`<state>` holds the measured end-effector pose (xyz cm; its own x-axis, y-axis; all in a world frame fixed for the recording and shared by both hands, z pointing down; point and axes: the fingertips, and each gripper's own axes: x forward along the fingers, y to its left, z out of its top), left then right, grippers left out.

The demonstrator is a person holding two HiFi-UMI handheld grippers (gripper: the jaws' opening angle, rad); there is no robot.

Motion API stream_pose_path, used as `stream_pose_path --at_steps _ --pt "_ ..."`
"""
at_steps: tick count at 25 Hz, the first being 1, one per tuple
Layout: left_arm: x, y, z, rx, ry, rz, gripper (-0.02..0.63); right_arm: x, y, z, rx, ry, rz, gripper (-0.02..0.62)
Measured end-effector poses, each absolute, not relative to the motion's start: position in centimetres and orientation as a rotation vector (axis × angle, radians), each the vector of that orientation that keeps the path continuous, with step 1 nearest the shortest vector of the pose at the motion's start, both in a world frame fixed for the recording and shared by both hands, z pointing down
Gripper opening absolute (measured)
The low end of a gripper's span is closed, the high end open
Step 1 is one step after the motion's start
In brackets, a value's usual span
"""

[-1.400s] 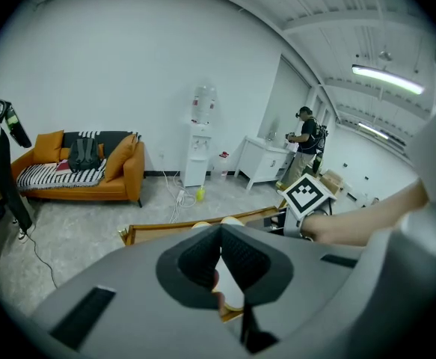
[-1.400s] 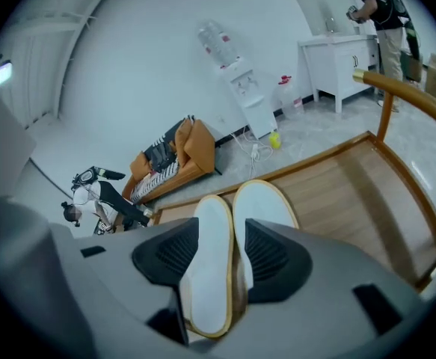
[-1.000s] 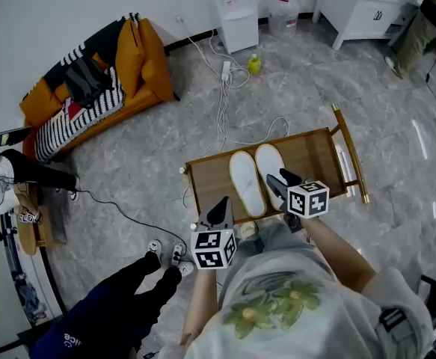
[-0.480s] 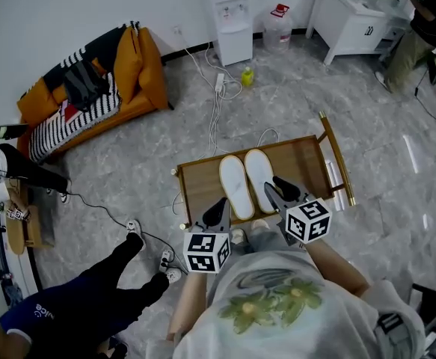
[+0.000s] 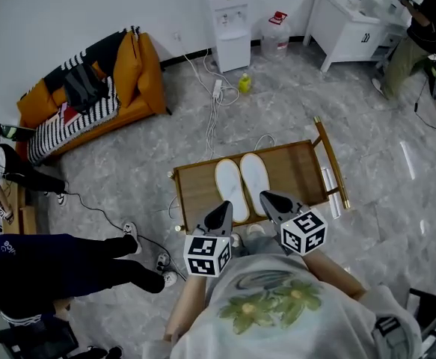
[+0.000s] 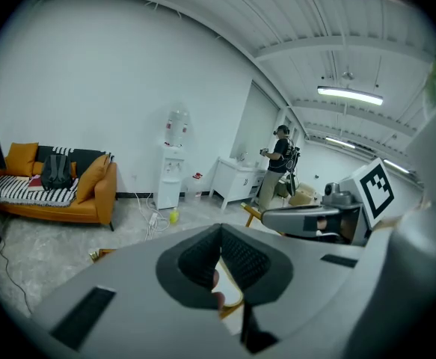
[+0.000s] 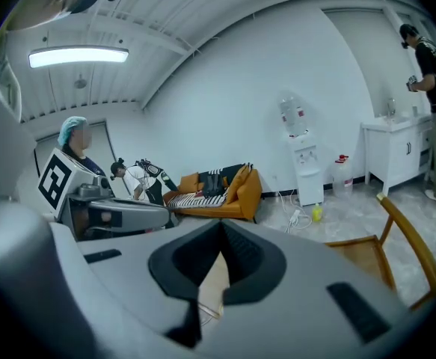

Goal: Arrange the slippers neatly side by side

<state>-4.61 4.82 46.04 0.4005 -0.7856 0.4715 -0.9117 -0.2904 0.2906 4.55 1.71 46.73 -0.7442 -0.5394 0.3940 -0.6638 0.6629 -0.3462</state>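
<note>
Two white slippers (image 5: 229, 179) (image 5: 254, 174) lie side by side, toes pointing away, on a low wooden table (image 5: 300, 167). Both grippers hover over the table's near edge, clear of the slippers. The left gripper (image 5: 223, 209) is shut with nothing between its jaws, just below the left slipper's heel. Near the right slipper's heel, the right gripper (image 5: 266, 197) is also shut and empty. In the left gripper view the closed gripper (image 6: 219, 234) fills the foreground; in the right gripper view the gripper (image 7: 221, 234) does the same.
An orange sofa (image 5: 90, 88) with striped cushions stands at the back left. A water dispenser (image 5: 229, 17), a water jug (image 5: 275, 27) and a white cabinet (image 5: 348, 25) line the back wall. Cables (image 5: 214, 103) and a yellow bottle (image 5: 244, 83) lie on the floor. A person's legs (image 5: 68, 260) are at the left.
The right gripper's jaws have closed and it has drawn back from the right slipper. The left gripper stays shut. The person at the left has walked further left.
</note>
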Motion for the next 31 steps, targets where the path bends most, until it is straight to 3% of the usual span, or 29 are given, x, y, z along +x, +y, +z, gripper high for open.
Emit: stream_pose_path --at_steps 31 --pt "-2.2 4.4 45.3 2.190 -1.418 0.343 0.015 6.9 2.1 46.4 1.007 -2.584 0.666 0.005"
